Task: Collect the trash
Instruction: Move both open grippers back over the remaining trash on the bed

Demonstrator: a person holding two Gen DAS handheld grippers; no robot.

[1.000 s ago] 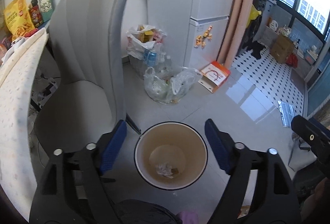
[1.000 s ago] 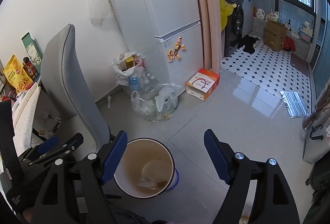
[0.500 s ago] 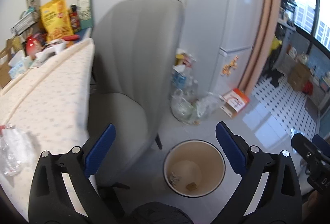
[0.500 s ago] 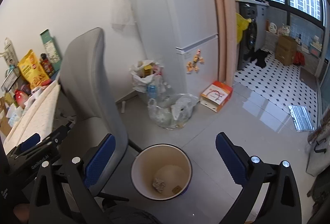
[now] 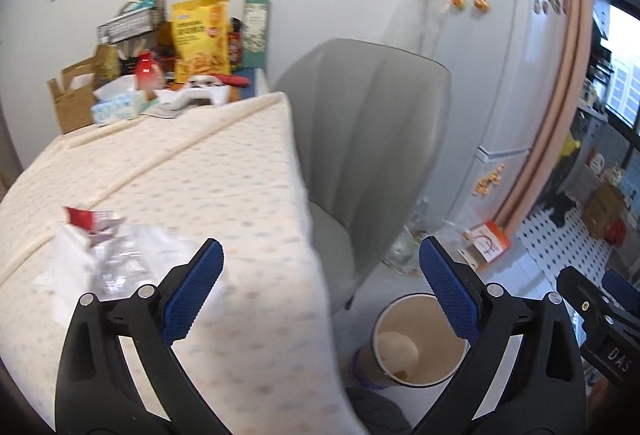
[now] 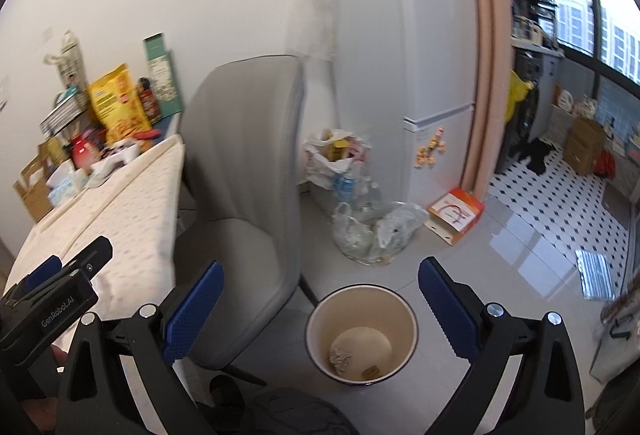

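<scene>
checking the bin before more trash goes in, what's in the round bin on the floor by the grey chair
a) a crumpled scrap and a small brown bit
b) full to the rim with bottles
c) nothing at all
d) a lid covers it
a: in the right wrist view the bin stands open, with a crumpled scrap and a small brown bit on its bottom.

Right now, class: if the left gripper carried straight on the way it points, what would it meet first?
Probably the right-hand edge of the cream dotted tablecloth, which lies between the open jaws of the left gripper. The grey padded chair sits just beyond; depth is unclear.
</scene>
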